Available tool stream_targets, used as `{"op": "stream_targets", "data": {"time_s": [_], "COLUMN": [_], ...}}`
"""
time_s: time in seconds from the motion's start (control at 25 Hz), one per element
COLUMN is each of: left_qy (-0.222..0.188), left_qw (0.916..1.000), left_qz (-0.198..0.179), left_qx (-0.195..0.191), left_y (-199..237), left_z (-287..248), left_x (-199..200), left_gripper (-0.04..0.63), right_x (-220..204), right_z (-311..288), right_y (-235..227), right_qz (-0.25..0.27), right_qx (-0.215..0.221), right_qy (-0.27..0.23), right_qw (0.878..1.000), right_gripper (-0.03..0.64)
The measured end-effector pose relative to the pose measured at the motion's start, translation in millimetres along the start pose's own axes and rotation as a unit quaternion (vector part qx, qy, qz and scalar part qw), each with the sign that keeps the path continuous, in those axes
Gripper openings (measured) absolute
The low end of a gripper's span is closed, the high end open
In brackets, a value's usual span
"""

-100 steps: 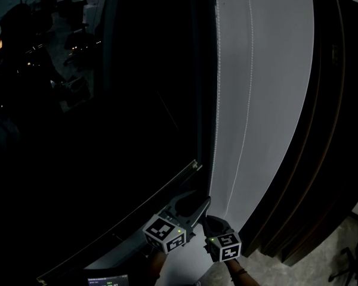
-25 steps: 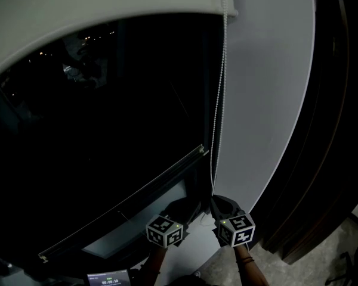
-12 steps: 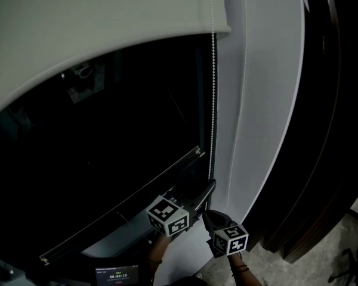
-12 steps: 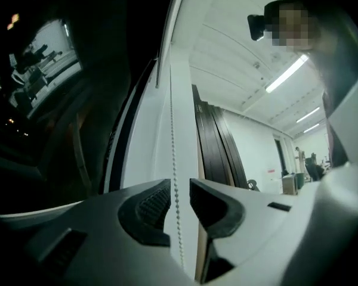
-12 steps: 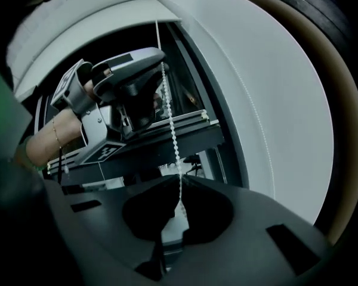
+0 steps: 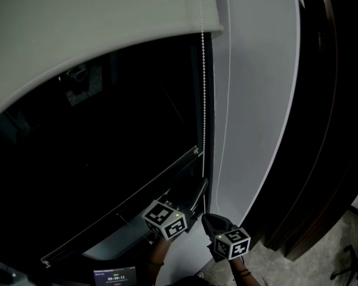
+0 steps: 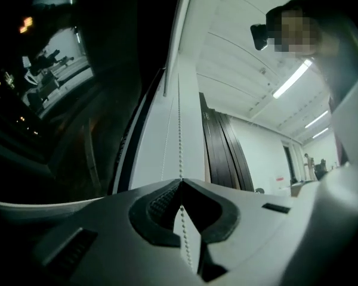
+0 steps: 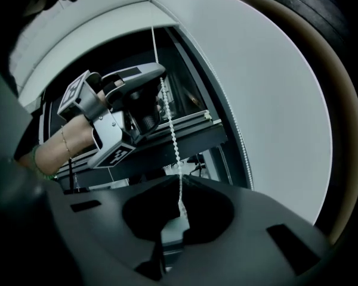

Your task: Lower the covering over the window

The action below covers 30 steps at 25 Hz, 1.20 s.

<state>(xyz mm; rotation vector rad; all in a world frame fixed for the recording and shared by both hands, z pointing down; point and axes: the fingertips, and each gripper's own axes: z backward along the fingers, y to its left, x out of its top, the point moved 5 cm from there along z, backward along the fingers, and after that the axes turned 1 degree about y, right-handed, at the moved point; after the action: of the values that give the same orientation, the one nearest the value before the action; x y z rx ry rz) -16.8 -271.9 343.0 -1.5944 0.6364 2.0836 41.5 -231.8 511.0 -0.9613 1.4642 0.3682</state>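
The head view shows the most. The blind (image 6: 95, 28) covers only the top part of the dark window (image 6: 107, 154), and its bottom edge runs across the glass high up. A thin bead chain (image 6: 203, 100) hangs down from the right end of the blind, next to a white wall (image 6: 262, 100). Low down, the left gripper (image 6: 198, 188) reaches up to the chain. The right gripper (image 6: 210, 219) sits just under it. This view is too far off to show what the jaws do.

The left gripper view shows that part. Its two jaws are squeezed together at the tips with the bead chain (image 7: 179, 130) pinched between them. The chain runs straight up from the tips. It also runs down through the hollow behind them. Bright ceiling lights (image 7: 292, 79) show here too, and the head view has none.

The right gripper view looks up along the chain (image 8: 170, 130). Its own jaws are clenched on the chain, lower down. Only this view shows the left gripper (image 8: 161, 94) from outside, closed on the same chain higher up. It also shows the person's wrist (image 8: 53, 151) behind it, with a thin bracelet on it
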Motion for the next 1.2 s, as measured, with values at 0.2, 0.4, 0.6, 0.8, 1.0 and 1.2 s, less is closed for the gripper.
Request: {"op": "stream_targets", "data": {"time_s": [0.2,0.4,0.6,0.8,1.0,1.2], "left_qy": [-0.009,-0.027,0.027,0.115,0.258,0.331], "left_qw": [0.9997,0.9991,0.999,0.9899,0.9583,0.9292], "left_qz": [0.002,0.013,0.016,0.069,0.112,0.152], "left_qx": [0.023,0.029,0.031,0.044,0.051,0.061], "left_y": [5,9,7,4,-14,-32], "left_z": [13,20,27,47,76,106], "left_x": [5,7,-33,-118,-205,-259], "left_gripper": [0.006,0.006,0.005,0.005,0.005,0.006], "right_x": [19,81,153,182,188,196], "right_z": [15,30,39,32,19,16], "right_y": [25,29,39,39,42,53], "right_qz": [0.013,0.063,0.087,0.13,0.12,0.103], "right_qx": [0.024,0.029,0.066,0.071,0.092,0.105], "right_qy": [-0.01,-0.088,-0.139,-0.121,-0.118,-0.15], "right_qw": [1.0,0.994,0.984,0.981,0.982,0.978], "right_gripper": [0.018,0.029,0.077,0.103,0.115,0.115]}}
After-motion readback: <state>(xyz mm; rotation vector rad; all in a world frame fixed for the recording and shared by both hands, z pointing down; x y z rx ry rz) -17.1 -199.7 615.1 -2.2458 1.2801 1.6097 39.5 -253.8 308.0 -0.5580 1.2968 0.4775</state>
